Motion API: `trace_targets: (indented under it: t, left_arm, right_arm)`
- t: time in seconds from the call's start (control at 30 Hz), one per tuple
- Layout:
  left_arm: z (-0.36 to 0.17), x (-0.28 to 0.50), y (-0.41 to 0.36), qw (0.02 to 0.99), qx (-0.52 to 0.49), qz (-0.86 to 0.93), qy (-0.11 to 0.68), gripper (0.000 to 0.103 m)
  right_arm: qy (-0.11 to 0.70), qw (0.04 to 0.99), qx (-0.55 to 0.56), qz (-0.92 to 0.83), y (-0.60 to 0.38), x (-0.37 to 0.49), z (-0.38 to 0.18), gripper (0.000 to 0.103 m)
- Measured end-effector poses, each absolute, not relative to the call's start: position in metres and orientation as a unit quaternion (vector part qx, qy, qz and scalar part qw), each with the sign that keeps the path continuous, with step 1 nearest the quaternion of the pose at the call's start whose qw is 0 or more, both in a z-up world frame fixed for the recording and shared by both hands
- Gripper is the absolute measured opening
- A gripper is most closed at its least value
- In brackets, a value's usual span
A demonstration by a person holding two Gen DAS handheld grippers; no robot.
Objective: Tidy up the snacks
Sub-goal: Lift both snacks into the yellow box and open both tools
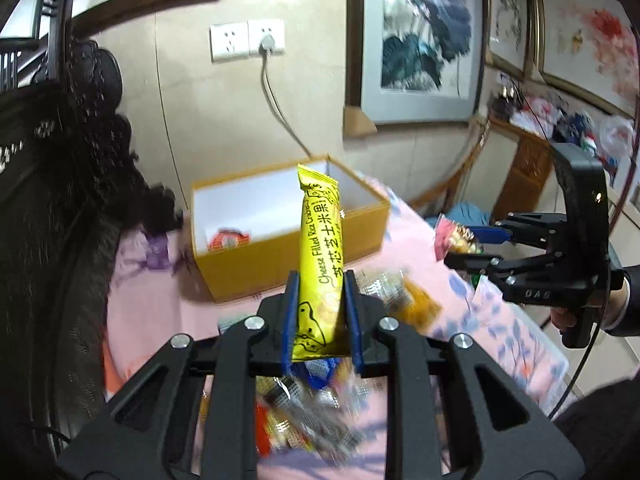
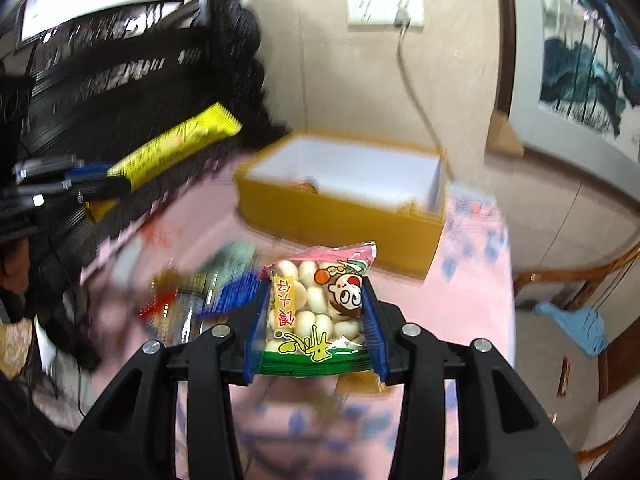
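My left gripper is shut on a long yellow rice-cracker bar that stands upright between the blue pads, above the pile of loose snacks. Beyond it sits an open yellow box with a white inside and an orange packet in its left corner. My right gripper is shut on a pink-and-green bag of white round biscuits, held above the pink cloth. In the right wrist view the yellow box lies ahead, and the left gripper with the yellow bar shows at the left.
A pink flowered cloth covers the table. Framed paintings and a wall socket with a plugged cable are behind the box. Dark carved furniture stands at the left, a wooden chair at the right.
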State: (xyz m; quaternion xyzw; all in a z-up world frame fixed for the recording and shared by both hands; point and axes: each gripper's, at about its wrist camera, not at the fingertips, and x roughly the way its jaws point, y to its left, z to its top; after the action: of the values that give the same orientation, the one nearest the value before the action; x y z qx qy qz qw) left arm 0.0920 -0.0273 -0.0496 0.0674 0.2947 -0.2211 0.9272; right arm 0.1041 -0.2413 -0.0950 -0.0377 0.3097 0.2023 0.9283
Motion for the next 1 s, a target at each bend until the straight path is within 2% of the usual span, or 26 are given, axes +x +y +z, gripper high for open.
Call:
trace_targets:
  t: [0.33, 0.5, 0.7, 0.73, 0.77, 0.8, 0.83, 0.9, 1.0]
  left_arm:
    - [-0.013, 0.204, -0.037, 0.945, 0.044, -0.171, 0.277, 0.021]
    - [-0.014, 0.277, -0.040, 0.946, 0.022, -0.144, 0.291, 0.021]
    - [-0.037, 0.329, -0.048, 0.939, 0.027, -0.127, 0.319, 0.022]
    - [-0.042, 0.336, -0.047, 0.937, 0.025, -0.117, 0.328, 0.026]
    - [-0.045, 0.340, -0.046, 0.937, 0.019, -0.106, 0.332, 0.034]
    - [-0.047, 0.342, -0.044, 0.938, 0.012, -0.093, 0.334, 0.065]
    - [-0.047, 0.343, -0.043, 0.940, 0.005, -0.081, 0.332, 0.086]
    - [-0.043, 0.342, -0.037, 0.943, -0.018, -0.078, 0.324, 0.087]
    - [-0.035, 0.338, -0.027, 0.941, -0.049, -0.078, 0.326, 0.093]
  right_arm:
    - [0.261, 0.950, -0.017, 0.170, -0.246, 0.204, -0.041, 0.043]
    - [0.265, 0.952, -0.012, 0.154, -0.236, 0.257, -0.042, 0.043]
    - [0.284, 0.950, 0.004, 0.132, -0.229, 0.303, -0.054, 0.043]
    - [0.288, 0.949, 0.006, 0.130, -0.229, 0.309, -0.057, 0.043]
    - [0.295, 0.947, 0.008, 0.128, -0.228, 0.314, -0.059, 0.044]
    - [0.300, 0.945, 0.009, 0.127, -0.228, 0.318, -0.061, 0.045]
    - [0.305, 0.944, 0.011, 0.124, -0.227, 0.322, -0.063, 0.048]
    - [0.302, 0.947, 0.010, 0.113, -0.226, 0.325, -0.061, 0.070]
    - [0.294, 0.948, 0.005, 0.120, -0.224, 0.325, -0.056, 0.073]
